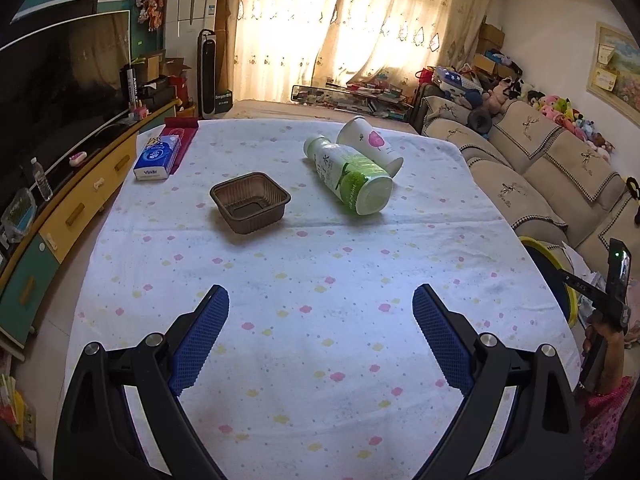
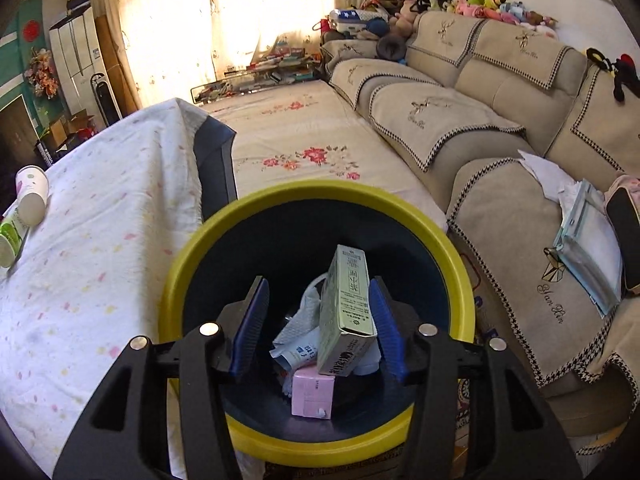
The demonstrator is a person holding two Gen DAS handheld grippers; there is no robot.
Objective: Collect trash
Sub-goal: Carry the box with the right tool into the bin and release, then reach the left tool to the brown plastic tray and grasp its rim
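In the left wrist view, a brown plastic tray (image 1: 250, 207), a green-labelled bottle (image 1: 349, 174) lying on its side and a white paper cup (image 1: 370, 145) lying behind it rest on the flowered tablecloth (image 1: 320, 320). My left gripper (image 1: 320, 304) is open and empty, well short of them. In the right wrist view, my right gripper (image 2: 318, 312) is open over the yellow-rimmed trash bin (image 2: 320, 196). A pale green carton (image 2: 347, 312) stands tilted between the fingers, touching the right pad (image 2: 386, 332), on top of a pink box (image 2: 312, 396) and crumpled wrappers (image 2: 298, 332).
A blue tissue pack (image 1: 158, 156) lies at the table's far left. A TV cabinet (image 1: 72, 208) runs along the left, a sofa (image 2: 500, 128) along the right. The bin (image 1: 560, 280) stands off the table's right edge. The cup (image 2: 30, 196) and bottle (image 2: 10, 240) show at far left.
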